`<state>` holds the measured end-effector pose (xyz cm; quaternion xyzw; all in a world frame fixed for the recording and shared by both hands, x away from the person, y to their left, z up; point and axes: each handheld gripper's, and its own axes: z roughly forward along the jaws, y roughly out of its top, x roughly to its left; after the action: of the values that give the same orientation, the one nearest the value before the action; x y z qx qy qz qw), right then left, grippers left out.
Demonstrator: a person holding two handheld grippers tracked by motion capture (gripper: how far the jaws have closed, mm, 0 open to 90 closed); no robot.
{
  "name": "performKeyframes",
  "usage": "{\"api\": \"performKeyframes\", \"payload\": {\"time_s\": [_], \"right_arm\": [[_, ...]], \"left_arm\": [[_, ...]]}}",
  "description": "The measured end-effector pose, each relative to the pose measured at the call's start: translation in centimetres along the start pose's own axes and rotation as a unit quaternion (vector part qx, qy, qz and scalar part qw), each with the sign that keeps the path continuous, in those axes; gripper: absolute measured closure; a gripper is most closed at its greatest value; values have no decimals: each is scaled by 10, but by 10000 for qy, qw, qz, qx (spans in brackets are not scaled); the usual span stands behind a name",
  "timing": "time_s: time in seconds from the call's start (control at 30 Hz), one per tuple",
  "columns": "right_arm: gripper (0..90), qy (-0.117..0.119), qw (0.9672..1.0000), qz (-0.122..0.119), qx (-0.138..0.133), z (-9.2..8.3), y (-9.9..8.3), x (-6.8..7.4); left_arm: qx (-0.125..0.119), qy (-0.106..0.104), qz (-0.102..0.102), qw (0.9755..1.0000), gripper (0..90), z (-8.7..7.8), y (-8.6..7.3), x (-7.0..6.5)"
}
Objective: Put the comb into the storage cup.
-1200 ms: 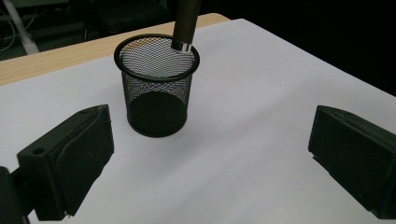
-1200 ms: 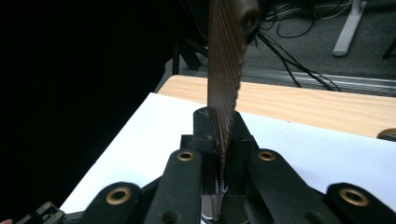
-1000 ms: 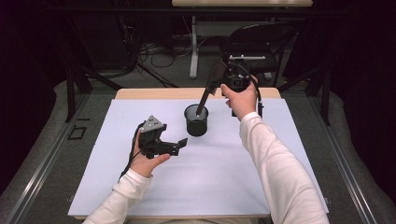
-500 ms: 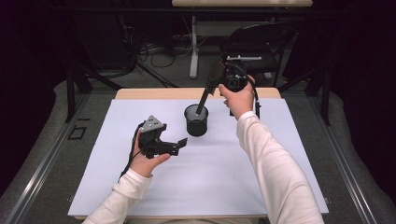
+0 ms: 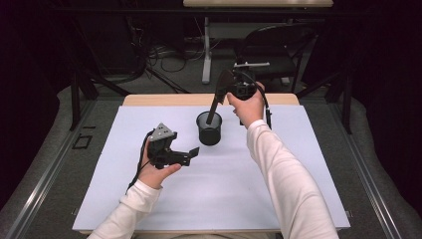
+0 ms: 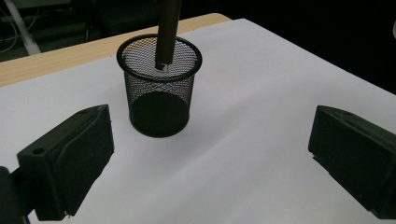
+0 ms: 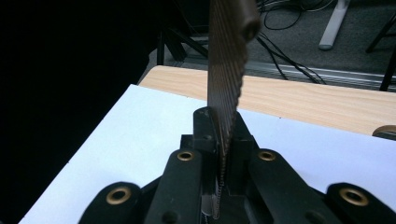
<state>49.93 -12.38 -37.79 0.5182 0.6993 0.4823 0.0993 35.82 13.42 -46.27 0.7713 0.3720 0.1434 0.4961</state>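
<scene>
White sheet covers your wooden surface (image 5: 149, 100), with dark floor, cables and a chair behind. Your right tool (image 5: 238, 88) pinches a brown comb (image 5: 217, 99) by its toothed end, its handle dipping into the black mesh cup (image 5: 209, 128). Your left tool (image 5: 185, 155) hovers spread wide, just beside the cup.
</scene>
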Motion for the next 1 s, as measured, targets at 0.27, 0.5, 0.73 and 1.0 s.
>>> {"api": "performKeyframes", "payload": {"time_s": [0.27,0.5,0.73,1.0], "right_arm": [[866,-26,9999,-83,62,8,-3,3],[866,-51,9998,-152,136,14,-7,7],[866,-83,9997,-168,182,20,-9,7],[866,-76,9996,-164,218,23,-11,8]], "left_arm": [[6,-3,-10,10000,5,0,0,0],[-4,-7,-2,10000,5,0,0,1],[-6,-13,-8,10000,6,0,0,2],[-7,-14,-9,10000,6,0,0,2]]}}
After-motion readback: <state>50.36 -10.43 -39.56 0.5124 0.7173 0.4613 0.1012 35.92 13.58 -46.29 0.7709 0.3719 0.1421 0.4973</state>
